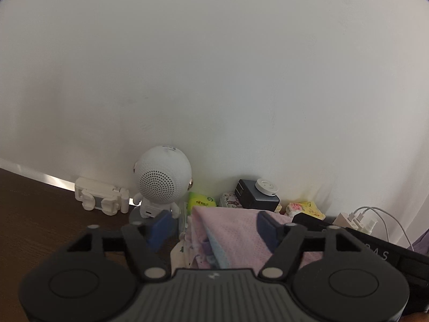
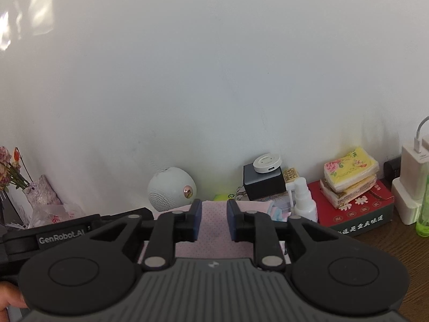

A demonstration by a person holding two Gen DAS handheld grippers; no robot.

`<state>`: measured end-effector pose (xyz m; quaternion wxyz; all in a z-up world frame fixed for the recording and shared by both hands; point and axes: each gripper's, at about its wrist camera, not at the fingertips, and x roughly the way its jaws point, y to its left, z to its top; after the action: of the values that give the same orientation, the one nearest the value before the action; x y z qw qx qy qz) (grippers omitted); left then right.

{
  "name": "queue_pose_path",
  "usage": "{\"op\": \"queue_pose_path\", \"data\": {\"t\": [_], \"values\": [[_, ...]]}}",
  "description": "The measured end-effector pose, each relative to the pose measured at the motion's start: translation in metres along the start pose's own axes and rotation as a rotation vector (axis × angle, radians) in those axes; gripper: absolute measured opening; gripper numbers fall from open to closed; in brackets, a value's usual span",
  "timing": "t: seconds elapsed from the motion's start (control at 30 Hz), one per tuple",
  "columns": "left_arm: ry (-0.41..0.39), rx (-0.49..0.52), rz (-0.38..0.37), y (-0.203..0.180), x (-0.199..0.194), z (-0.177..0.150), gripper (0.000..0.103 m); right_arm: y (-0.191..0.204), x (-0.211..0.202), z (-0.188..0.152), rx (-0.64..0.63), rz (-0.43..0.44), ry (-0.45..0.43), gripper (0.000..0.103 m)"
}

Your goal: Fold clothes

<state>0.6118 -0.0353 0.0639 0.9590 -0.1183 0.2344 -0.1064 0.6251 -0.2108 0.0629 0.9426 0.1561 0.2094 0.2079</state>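
A folded pink dotted garment (image 1: 233,233) lies on the dark wooden table (image 1: 32,214), on top of a small stack of pale blue and white patterned cloth (image 1: 187,252). My left gripper (image 1: 214,228) stands wide open above it, one blue pad on each side, neither touching the fabric. In the right wrist view the same pink garment (image 2: 214,230) shows flat in the narrow gap of my right gripper (image 2: 214,216). Its jaws are only partly apart and the pads do not press on the cloth. The left gripper's black body (image 2: 61,238) sits just to its left.
Along the white wall stand an astronaut speaker (image 1: 163,182), a white phone holder (image 1: 102,197), a dark box with a white disc (image 2: 264,179), a spray bottle (image 2: 303,198), tissue packs (image 2: 348,174) on a red box (image 2: 359,212), chargers (image 2: 413,171) and a flower vase (image 2: 40,190).
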Motion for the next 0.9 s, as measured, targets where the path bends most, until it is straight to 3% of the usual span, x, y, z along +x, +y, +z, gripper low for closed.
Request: {"op": "queue_pose_path", "data": {"t": [0.03, 0.07, 0.13, 0.33, 0.63, 0.9], "values": [[-0.019, 0.018, 0.009, -0.002, -0.008, -0.003, 0.09, 0.003, -0.006, 0.0, -0.025, -0.017, -0.009, 0.044], [-0.037, 0.036, 0.018, -0.005, -0.016, -0.006, 0.093, 0.008, -0.013, -0.001, -0.066, -0.046, -0.021, 0.05], [-0.074, 0.087, 0.045, -0.012, -0.035, -0.012, 0.1, 0.017, -0.03, -0.004, -0.139, -0.112, -0.045, 0.073], [-0.099, 0.21, 0.116, -0.031, -0.089, -0.041, 0.103, 0.034, -0.078, -0.021, -0.235, -0.16, -0.032, 0.103], [-0.05, 0.201, 0.123, -0.038, -0.176, -0.098, 0.103, 0.063, -0.168, -0.056, -0.253, -0.198, 0.015, 0.103], [-0.024, 0.209, 0.113, -0.041, -0.257, -0.154, 0.103, 0.095, -0.261, -0.099, -0.267, -0.16, 0.052, 0.103]]}}
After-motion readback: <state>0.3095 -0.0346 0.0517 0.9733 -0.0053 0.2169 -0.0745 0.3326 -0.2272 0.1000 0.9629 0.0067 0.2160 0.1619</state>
